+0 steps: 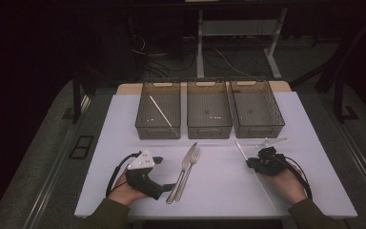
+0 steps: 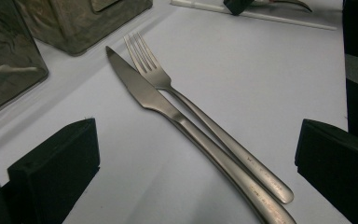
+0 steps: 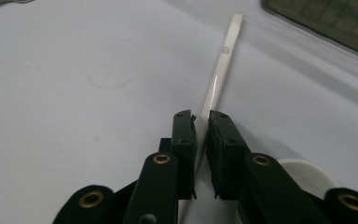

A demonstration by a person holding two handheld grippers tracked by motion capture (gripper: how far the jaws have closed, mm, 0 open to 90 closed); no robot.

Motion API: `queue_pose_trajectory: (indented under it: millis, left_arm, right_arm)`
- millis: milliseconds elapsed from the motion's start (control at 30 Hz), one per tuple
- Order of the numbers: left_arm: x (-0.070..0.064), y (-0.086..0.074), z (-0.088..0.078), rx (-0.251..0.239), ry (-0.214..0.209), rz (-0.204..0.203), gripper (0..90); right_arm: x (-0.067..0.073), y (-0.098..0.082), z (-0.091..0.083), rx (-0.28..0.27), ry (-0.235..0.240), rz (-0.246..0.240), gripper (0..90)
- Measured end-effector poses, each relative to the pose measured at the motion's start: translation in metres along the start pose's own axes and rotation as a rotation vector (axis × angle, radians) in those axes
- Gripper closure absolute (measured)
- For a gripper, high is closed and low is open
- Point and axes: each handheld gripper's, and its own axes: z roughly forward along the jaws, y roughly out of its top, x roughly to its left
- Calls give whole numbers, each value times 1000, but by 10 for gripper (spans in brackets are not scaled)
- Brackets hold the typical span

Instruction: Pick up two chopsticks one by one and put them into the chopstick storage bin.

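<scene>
Right gripper (image 3: 202, 122) pinching a white chopstick (image 3: 221, 65) pointing toward one o'clock, left gripper (image 2: 196, 154) resting with jaws spread wide, knife (image 2: 168, 112) and fork (image 2: 186, 100) lying between them toward eleven o'clock.

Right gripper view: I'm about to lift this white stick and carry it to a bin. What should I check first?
1. White chopstick sits between the jaws of the right gripper, pads against both its sides: ok.
2. Grip firm enough to lift: cannot tell.
3. Chopstick off the table: not ok, it lies flat on it.
4. Left bin already holds a matching stick and has room: ok.
5. Left gripper open, holding nothing, apart from the knife and fork: ok.
</scene>
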Motion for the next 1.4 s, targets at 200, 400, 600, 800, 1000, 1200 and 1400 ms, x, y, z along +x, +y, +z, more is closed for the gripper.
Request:
queue_pose_trajectory:
  millis: [200,400,600,800,1000,1200,1400]
  left_arm:
    - [0,0,0,-4,-2,-2,0]
    - [-1,0,0,-3,-3,-1,0]
    - [-1,0,-1,-2,-3,-1,0]
    - [-1,0,-1,-6,-1,-2,0]
    - [0,0,-2,-7,2,-9,0]
    - [-1,0,-1,-5,4,-9,0]
    - [-1,0,-1,-4,4,-8,0]
  right_arm:
    - [5,0,0,9,25,-19,812]
    - [11,0,1,13,76,-63,817]
    - [24,1,2,19,144,-141,821]
    - [26,0,-1,11,127,-132,767]
    - [30,-11,-22,-32,91,-89,770]
    - [40,-27,-19,-29,43,-71,802]
    - [47,-33,-16,-31,-5,-68,836]
